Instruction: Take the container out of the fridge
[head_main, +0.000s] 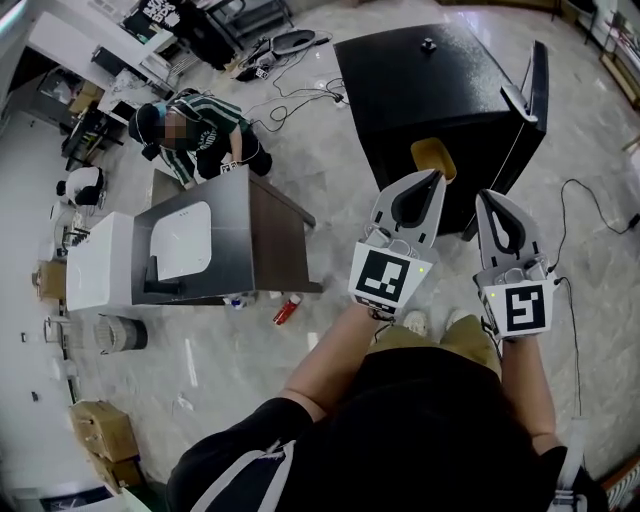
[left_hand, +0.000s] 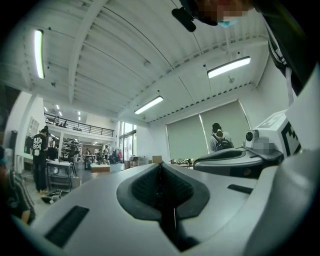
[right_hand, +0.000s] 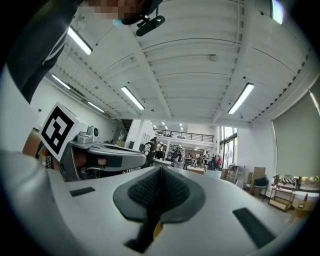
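A small black fridge (head_main: 430, 90) stands on the floor ahead in the head view, its door (head_main: 531, 95) swung open to the right. A yellowish container (head_main: 434, 157) shows at the fridge's front opening. My left gripper (head_main: 436, 180) is shut and empty, its tip just below the container. My right gripper (head_main: 491, 199) is shut and empty too, a little to the right, in front of the open door. Both gripper views point up at the ceiling: the left gripper (left_hand: 160, 170) and the right gripper (right_hand: 161, 172) show their pads pressed together with nothing between.
A metal table (head_main: 255, 225) carrying a white device (head_main: 180, 240) stands to the left, with a crouching person (head_main: 200, 135) behind it. A red can (head_main: 287, 309) lies on the floor by the table. Cables (head_main: 300, 100) trail left of the fridge; cardboard boxes (head_main: 105, 435) sit at lower left.
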